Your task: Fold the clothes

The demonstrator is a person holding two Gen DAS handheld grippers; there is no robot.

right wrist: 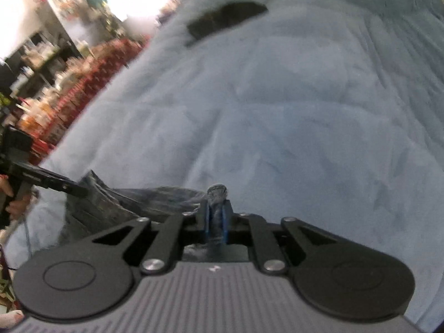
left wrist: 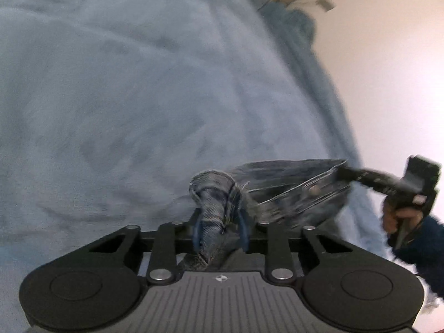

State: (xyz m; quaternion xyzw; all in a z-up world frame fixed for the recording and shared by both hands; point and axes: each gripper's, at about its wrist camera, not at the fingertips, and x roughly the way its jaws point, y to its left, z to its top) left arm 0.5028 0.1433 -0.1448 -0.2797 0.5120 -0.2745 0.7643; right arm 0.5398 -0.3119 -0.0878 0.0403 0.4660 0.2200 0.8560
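Gripping a bunched fold of the jeans (left wrist: 291,191), the left gripper (left wrist: 220,223) has its two blue-edged fingers pinched tight on the denim, a rounded wad of cloth bulging out just past the tips. From that pinch the jeans run off to the gripper's right, pulled into a taut band with a pale seam line along it, held up clear of the blanket (left wrist: 125,97). At the far end of that band the right gripper (left wrist: 344,172) has hold of the other edge, with the person's right hand (left wrist: 394,216) wrapped round its handle further right, a dark blue sleeve behind it.

From the right gripper's (right wrist: 216,211) own side, its fingers are clamped on a narrow roll of the jeans (right wrist: 155,198), a small knob of fabric standing above the tips. The rest of the denim stretches away to its left and lower left, where the left gripper (right wrist: 80,192) bites the far edge.

Ahead of both grippers lies the pale blue fleecy blanket, wrinkled. Well ahead of the right gripper a dark flat thing (right wrist: 224,18) sits on it, too blurred to name. Cluttered shelves (right wrist: 61,77) stand off to the left.
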